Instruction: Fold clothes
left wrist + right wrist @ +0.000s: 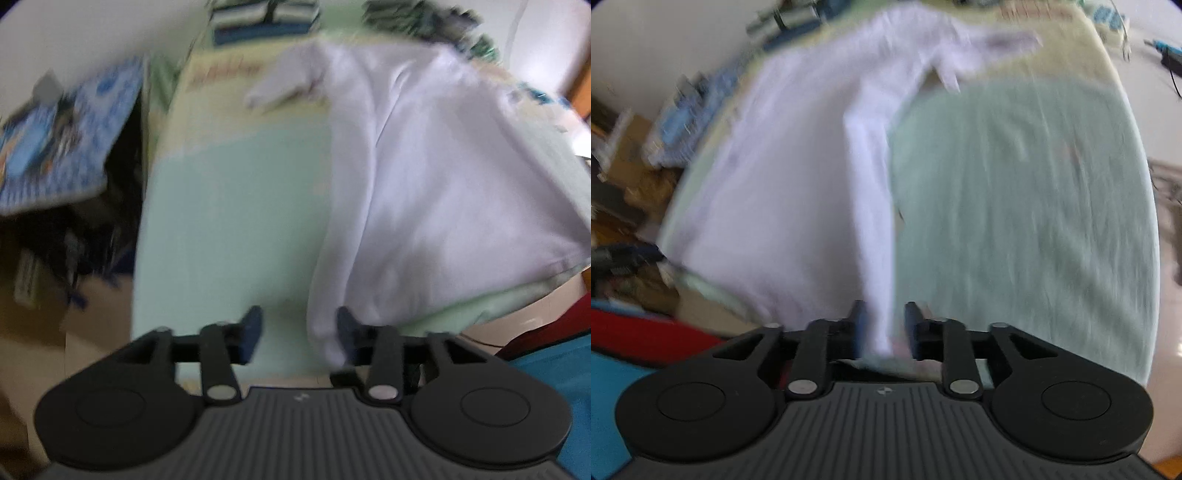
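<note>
Garment: your white long-sleeved top (436, 177) lies spread on the pale green sheet (229, 221) of the bed, its body flat and its lower corner near the bed's near edge.
Sleeve, right view: one long sleeve (871, 206) runs from the shoulder straight down toward you and ends between the fingers of your right gripper (886, 325).
Far sleeve: a second sleeve (993, 40) points out sideways at the top of the garment, lying on the yellowish part of the cover.
Right gripper: the jaws stand at a narrow to middle gap with the sleeve end hanging between them; the picture is blurred, so I think the pads do not press the cloth, but this is not sure.
Left gripper: your left gripper (299, 328) has its jaws wide apart; a fold of the white cloth lies against the right finger (347, 325), and the left finger stands free over the green sheet.
Sheet: it covers most of the bed and is bare on the side away from the garment in both views.
Around the bed: a striped folded pile (264, 18) sits at the far end, a blue patterned cloth (70, 136) hangs beside the bed, and cardboard boxes (631, 173) stand on the floor.
Near you: something red and teal (624, 350) shows at the lower corner.
</note>
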Demonstrator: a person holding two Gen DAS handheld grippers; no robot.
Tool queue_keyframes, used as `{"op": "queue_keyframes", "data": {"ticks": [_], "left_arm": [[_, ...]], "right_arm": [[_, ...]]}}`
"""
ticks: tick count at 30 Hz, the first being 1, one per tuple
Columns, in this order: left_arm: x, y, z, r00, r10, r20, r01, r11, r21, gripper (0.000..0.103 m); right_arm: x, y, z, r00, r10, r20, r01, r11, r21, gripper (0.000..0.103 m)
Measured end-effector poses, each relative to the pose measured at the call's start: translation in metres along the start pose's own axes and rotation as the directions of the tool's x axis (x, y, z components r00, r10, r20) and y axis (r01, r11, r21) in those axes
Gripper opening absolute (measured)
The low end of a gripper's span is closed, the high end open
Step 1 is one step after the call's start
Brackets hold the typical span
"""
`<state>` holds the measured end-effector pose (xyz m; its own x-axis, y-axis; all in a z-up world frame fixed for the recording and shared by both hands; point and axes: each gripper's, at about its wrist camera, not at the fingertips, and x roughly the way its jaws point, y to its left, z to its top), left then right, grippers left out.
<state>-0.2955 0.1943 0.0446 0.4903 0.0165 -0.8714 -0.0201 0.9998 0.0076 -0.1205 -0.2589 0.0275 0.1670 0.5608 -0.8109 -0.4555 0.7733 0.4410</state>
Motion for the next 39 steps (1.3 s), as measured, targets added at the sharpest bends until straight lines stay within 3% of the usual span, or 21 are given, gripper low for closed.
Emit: {"op": "queue_keyframes", "data": {"ticks": [2,5,7,13,15,18,20,24,25,26,27,28,34,39], "left_arm": [[-0.007,-0.001,0.013,0.997,-0.015,0.077,0.013,1.0,0.026,0.075],[0.0,-0.002,0.039,0.984,-0.039,0.174,0.035,0.999,0.027,0.075],[0.023,-0.001,0.06,0.976,-0.054,0.213,0.057,0.998,-0.008,0.075],[0.108,0.004,0.121,0.97,-0.136,0.203,0.17,0.972,-0.162,0.073],[0.121,0.001,0.135,0.967,-0.128,0.222,0.168,0.971,-0.171,0.077],[0.139,0.004,0.15,0.969,-0.137,0.203,0.173,0.97,-0.172,0.087],[0.153,0.011,0.159,0.974,-0.155,0.166,0.187,0.962,-0.2,0.084],[0.163,0.018,0.164,0.974,-0.177,0.143,0.206,0.951,-0.231,0.059],[0.165,0.018,0.164,0.973,-0.183,0.137,0.211,0.951,-0.228,0.047],[0.164,0.017,0.165,0.973,-0.181,0.142,0.21,0.952,-0.222,0.038],[0.162,0.016,0.165,0.973,-0.174,0.152,0.204,0.955,-0.216,0.012],[0.161,0.015,0.166,0.973,-0.167,0.162,0.199,0.957,-0.21,0.0],[0.145,0.02,0.168,0.971,-0.074,0.227,0.12,0.973,-0.196,0.0],[0.154,0.042,0.166,0.98,-0.002,0.198,0.045,0.976,-0.212,0.003]], "right_arm": [[0.003,0.004,0.012,0.998,-0.023,0.059,0.024,1.0,-0.018,0.052],[0.013,0.006,0.03,0.986,-0.08,0.149,0.084,0.996,-0.021,0.054],[0.03,-0.005,0.046,0.972,-0.117,0.205,0.107,0.993,0.059,0.053],[0.068,-0.036,0.096,0.928,-0.105,0.358,-0.018,0.946,0.325,0.056],[0.082,-0.034,0.112,0.922,-0.091,0.376,-0.041,0.943,0.33,0.059],[0.096,-0.03,0.125,0.923,-0.146,0.357,0.02,0.943,0.332,0.059],[0.104,-0.031,0.132,0.922,-0.168,0.347,0.044,0.94,0.339,0.059],[0.111,-0.033,0.135,0.934,-0.127,0.334,0.002,0.936,0.352,0.051],[0.112,-0.032,0.135,0.937,-0.123,0.326,0.006,0.941,0.337,0.044],[0.11,-0.029,0.136,0.934,-0.135,0.33,0.025,0.948,0.318,0.027],[0.108,-0.027,0.136,0.93,-0.149,0.336,0.045,0.953,0.298,0.018],[0.105,-0.024,0.137,0.925,-0.163,0.342,0.066,0.958,0.278,0.012],[0.087,-0.028,0.139,0.867,-0.292,0.405,0.185,0.941,0.281,0.008],[0.096,-0.038,0.141,0.827,-0.42,0.374,0.325,0.9,0.291,0.004]]}}
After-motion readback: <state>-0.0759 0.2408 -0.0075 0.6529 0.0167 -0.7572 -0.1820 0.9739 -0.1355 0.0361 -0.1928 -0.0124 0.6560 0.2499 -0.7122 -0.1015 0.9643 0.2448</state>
